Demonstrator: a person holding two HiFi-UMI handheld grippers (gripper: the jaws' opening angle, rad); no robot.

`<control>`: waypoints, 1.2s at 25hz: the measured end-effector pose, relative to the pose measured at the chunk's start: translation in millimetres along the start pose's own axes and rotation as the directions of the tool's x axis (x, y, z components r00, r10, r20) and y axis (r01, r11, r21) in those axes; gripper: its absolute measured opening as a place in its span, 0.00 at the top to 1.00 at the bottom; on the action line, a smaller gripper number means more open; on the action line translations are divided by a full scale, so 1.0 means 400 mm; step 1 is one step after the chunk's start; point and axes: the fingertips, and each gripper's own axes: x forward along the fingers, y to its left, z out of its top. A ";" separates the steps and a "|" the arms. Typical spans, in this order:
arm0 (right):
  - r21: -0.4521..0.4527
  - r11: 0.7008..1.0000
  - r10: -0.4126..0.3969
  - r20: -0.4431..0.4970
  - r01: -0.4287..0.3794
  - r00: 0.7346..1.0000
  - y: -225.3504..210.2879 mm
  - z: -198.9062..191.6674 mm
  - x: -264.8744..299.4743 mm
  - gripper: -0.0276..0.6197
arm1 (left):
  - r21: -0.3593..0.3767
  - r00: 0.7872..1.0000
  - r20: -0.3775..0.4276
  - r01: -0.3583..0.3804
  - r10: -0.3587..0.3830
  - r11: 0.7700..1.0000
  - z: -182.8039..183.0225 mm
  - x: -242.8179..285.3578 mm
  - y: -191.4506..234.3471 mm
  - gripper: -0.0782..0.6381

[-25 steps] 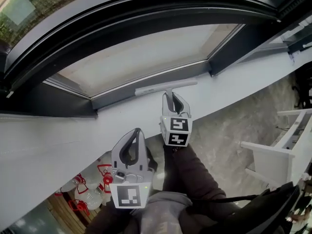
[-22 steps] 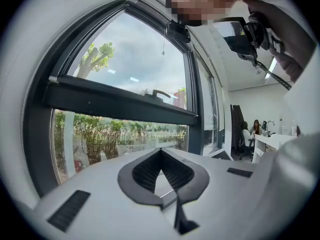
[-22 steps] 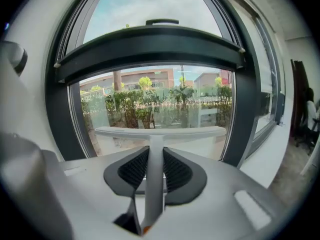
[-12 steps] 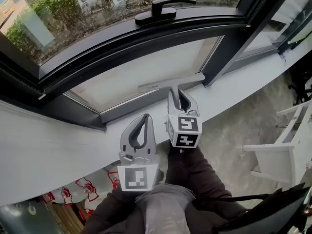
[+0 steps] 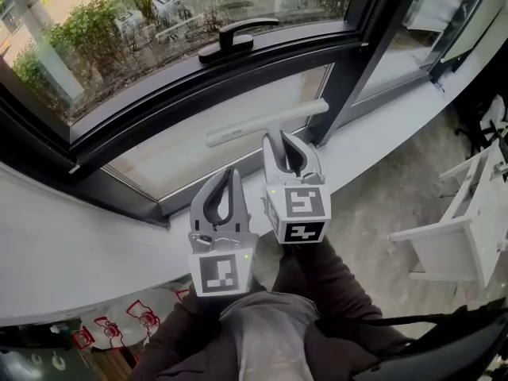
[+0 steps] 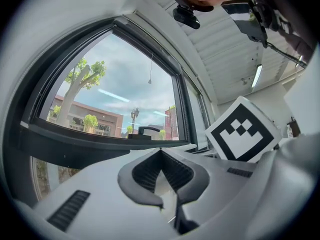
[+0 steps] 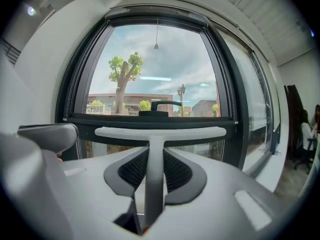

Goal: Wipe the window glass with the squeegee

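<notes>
Dark window frame (image 5: pixel 347 70) above a white sill (image 5: pixel 71 244); black window handle (image 5: pixel 236 38) sits on the crossbar (image 5: pixel 198 78). Jaws of the right gripper (image 5: pixel 286 140) are clenched on the stem of the white squeegee (image 5: pixel 266 123). The stem runs out between them, and the blade lies crosswise just past the jaw tips, over the lower glass pane (image 5: pixel 182 145). Whether blade and glass touch is not readable. The left gripper (image 5: pixel 229 173) is just beside it, jaws closed tip to tip, nothing between.
</notes>
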 end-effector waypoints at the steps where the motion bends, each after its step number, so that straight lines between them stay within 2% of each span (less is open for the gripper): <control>1: -0.004 1.000 0.000 0.011 0.000 1.000 -0.004 0.014 -0.008 0.83 | 0.008 1.000 0.011 -0.006 0.006 1.000 0.012 0.005 -0.002 0.89; 7: -0.019 1.000 0.023 0.067 -0.021 0.997 -0.034 0.083 -0.048 0.83 | 0.068 0.995 0.092 -0.042 0.036 0.997 0.095 0.046 -0.040 0.89; 13: -0.037 0.998 0.053 0.120 -0.049 0.991 -0.108 0.159 -0.080 0.83 | 0.076 0.988 0.135 -0.086 0.075 0.993 0.153 0.103 -0.104 0.89; 24: -0.025 0.996 0.088 0.190 -0.085 0.978 -0.242 0.254 -0.101 0.83 | 0.103 0.979 0.162 -0.138 0.121 0.985 0.222 0.218 -0.202 0.89; 30: -0.032 0.993 0.121 0.213 -0.116 0.970 -0.289 0.283 -0.086 0.83 | 0.089 0.975 0.168 -0.160 0.144 0.983 0.235 0.283 -0.225 0.89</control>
